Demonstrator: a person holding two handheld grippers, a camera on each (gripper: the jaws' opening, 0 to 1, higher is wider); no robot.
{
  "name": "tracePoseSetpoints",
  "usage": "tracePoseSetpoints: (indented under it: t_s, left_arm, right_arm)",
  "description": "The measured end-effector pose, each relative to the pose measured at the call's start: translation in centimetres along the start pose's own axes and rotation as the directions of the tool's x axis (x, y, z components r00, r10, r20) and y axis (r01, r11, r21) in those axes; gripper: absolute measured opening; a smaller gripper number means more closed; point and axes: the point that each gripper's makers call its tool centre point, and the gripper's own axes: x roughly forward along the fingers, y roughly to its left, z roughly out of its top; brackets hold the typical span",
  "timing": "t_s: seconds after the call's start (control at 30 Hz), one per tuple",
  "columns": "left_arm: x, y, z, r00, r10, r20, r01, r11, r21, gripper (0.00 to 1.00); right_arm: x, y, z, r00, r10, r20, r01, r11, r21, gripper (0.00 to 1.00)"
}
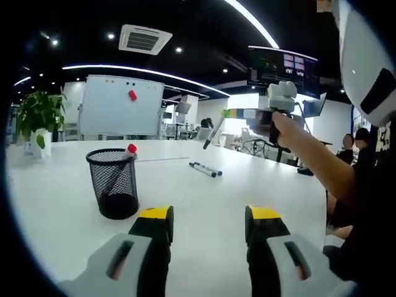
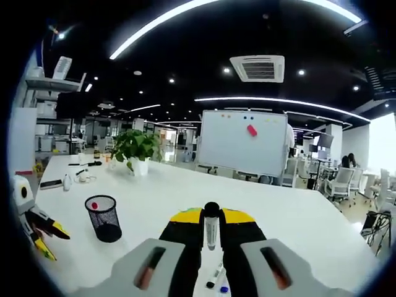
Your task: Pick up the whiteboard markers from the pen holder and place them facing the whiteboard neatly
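your left tool (image 1: pixel 209 226) hangs open over bare counter (image 1: pixel 204 198), the pen holder (image 1: pixel 113 183) beside it holding one red-capped marker (image 1: pixel 129 151). two markers (image 1: pixel 205 169) already lie mid-counter. your right tool (image 2: pixel 211 230) grips a black-capped marker (image 2: pixel 211 226); place it beside them, room's plentiful.

— What is carried by the white table (image 1: pixel 247 198)?
— A black mesh pen holder (image 1: pixel 114 183) is stood on it; two markers (image 1: pixel 205 168) are laid beside each other farther on, and a potted plant (image 1: pixel 38 120) is set near the far edge
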Motion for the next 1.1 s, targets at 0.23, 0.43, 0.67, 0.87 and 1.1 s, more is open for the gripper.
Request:
tracePoseSetpoints:
  t_s: [0.23, 0.43, 0.67, 0.87, 1.1]
  left_arm:
    - [0.0, -0.4, 0.4, 1.000, -0.012, 0.012, 0.012, 1.000, 0.009, 0.49]
    - [-0.2, -0.5, 0.2, 1.000, -0.012, 0.006, 0.012, 1.000, 0.012, 0.50]
    - [-0.4, -0.2, 0.6, 1.000, -0.009, 0.020, 0.008, 1.000, 0.013, 0.51]
    - [-0.7, 0.1, 0.9, 0.999, 0.000, 0.036, 0.000, 1.000, 0.013, 0.51]
    - [-0.6, 0.2, 0.7, 0.999, 0.017, 0.028, -0.017, 1.000, 0.017, 0.52]
  right_arm:
    - [-0.3, -0.1, 0.1, 1.000, -0.002, 0.008, 0.002, 1.000, -0.008, 0.13]
    - [-0.3, 0.3, -0.1, 1.000, 0.016, 0.008, -0.016, 1.000, -0.012, 0.13]
    - [-0.4, -0.6, 0.2, 0.999, -0.014, 0.032, 0.015, 1.000, -0.027, 0.13]
    - [-0.6, -1.8, -0.1, 0.999, -0.045, 0.027, 0.046, 0.998, -0.032, 0.13]
    - [-0.9, -2.5, -0.4, 0.998, -0.057, 0.020, 0.058, 0.998, -0.034, 0.13]
